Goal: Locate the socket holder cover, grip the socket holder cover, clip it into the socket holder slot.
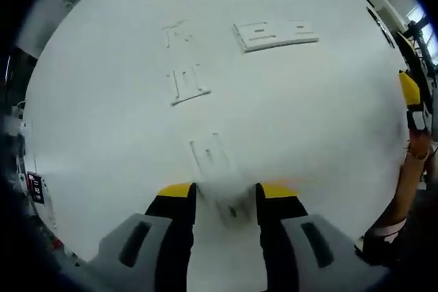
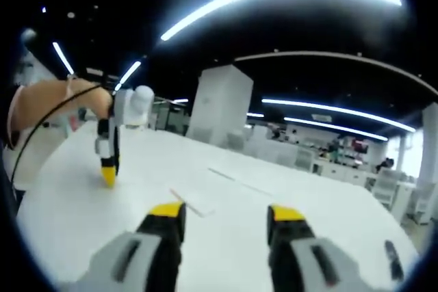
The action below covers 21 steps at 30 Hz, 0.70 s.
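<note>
Two yellow-tipped tools work over a white surface [image 1: 328, 121]. In the left gripper view, the left tool [image 1: 226, 196] points down with jaws spread, a small blurred white piece [image 1: 229, 203], possibly the socket holder cover, lying between them; whether they touch it cannot be told. Beyond lie two more small white pieces [image 1: 186, 84] and a white socket holder [image 1: 275, 34]. In the right gripper view, the right tool [image 2: 226, 220] hangs spread and empty above the surface.
</note>
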Motion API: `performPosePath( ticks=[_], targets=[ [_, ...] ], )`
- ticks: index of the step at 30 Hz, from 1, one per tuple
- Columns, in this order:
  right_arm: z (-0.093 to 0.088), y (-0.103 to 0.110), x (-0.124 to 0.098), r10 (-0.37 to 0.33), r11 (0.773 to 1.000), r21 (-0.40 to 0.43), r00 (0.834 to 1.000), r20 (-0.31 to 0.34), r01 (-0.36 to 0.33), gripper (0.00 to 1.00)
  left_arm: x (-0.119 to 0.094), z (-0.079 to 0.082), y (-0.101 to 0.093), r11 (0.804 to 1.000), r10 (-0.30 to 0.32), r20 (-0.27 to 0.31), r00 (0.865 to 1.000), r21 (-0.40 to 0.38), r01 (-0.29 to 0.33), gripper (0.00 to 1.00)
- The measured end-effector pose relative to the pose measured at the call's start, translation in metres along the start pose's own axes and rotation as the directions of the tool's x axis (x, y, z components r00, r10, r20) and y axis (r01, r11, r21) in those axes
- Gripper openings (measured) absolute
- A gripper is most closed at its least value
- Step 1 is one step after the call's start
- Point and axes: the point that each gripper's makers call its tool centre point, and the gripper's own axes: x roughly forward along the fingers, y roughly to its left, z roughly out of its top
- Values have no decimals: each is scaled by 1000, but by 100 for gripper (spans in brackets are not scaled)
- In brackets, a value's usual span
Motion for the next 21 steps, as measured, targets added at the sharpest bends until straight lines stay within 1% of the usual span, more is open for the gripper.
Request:
performPosePath(
  ticks=[8,11,21],
  targets=[
    [-1,3,-2,-3,1000,1,1000,3,3,49,0,1,3,1000,1,9,1000,12,-1,29],
    [-1,-1,-1,-5,1000,4,1000,0,5,49,0,0,4,1000,0,13,1000,18,0,28],
    [-3,1,-3,-8,1000,2,1000,-9,8,49,1,-4,3,999,-4,7,1000,40,4,27]
  ],
)
